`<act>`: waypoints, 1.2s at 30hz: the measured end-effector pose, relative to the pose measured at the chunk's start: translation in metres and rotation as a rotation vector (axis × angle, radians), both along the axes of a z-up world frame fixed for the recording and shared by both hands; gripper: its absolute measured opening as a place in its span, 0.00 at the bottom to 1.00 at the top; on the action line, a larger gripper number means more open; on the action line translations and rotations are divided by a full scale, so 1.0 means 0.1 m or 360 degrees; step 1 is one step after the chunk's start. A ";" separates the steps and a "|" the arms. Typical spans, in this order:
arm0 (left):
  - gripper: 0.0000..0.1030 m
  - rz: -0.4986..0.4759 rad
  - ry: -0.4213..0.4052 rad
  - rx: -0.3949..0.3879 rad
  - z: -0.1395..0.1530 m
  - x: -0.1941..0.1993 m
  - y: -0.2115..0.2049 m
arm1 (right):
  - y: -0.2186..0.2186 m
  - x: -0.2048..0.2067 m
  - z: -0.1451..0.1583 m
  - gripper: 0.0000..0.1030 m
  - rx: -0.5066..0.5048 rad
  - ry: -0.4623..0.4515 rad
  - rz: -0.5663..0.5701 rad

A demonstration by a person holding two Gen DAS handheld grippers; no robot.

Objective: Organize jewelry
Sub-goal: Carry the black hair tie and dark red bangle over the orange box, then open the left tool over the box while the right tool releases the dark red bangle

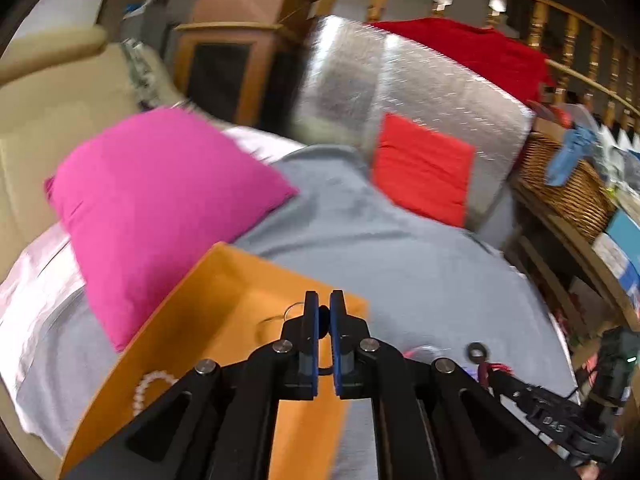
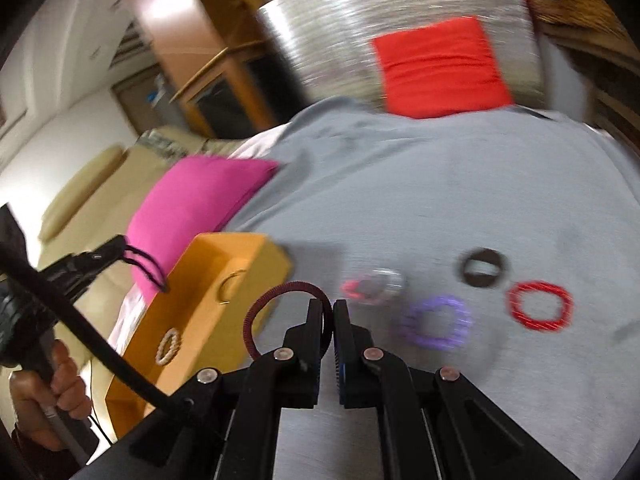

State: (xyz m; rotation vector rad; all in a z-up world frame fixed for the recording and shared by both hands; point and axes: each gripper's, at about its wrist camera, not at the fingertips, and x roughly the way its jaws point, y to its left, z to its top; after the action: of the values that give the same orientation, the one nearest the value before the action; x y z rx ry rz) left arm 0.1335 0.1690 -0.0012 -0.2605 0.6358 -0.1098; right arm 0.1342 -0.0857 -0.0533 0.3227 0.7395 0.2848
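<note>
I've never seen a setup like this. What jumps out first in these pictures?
Probably the bright pink pillow at the left of the grey bedspread, beside an orange box. Right of the box, colourful rings lie scattered on the spread, a red one farthest right, a purple one nearer.

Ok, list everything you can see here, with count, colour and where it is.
box: one, orange, on the bed's left
pearl bracelet: one, white, in the box
gold ring: one, in the box
maroon bangle: one, in the right gripper
purple bangle: one, on the grey sheet
red bangle: one, on the sheet
black ring: one, on the sheet
pink pillow: one, behind the box
red cushion: one, far end
basket: one, wicker, right shelf
left gripper: shut on a dark cord
right gripper: shut on the bangle
</note>
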 end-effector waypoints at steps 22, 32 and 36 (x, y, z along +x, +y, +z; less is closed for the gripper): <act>0.05 0.0232 0.0329 -0.0006 -0.57 0.33 0.74 | 1.87 0.63 -0.14 0.06 -0.0589 0.0140 0.0480; 0.23 0.0230 0.0322 -0.0017 -0.50 0.32 0.72 | 1.80 0.61 -0.14 0.32 -0.0499 0.0145 0.0487; 0.23 0.0222 0.0306 -0.0011 -0.46 0.32 0.65 | 1.51 0.52 0.01 0.32 -0.0391 0.0053 0.0396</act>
State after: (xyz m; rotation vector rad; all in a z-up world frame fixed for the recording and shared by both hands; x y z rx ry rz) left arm 0.1656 0.2340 -0.0474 -0.3236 0.8061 0.0475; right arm 0.1861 0.0657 -0.0518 0.0018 0.8390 0.4193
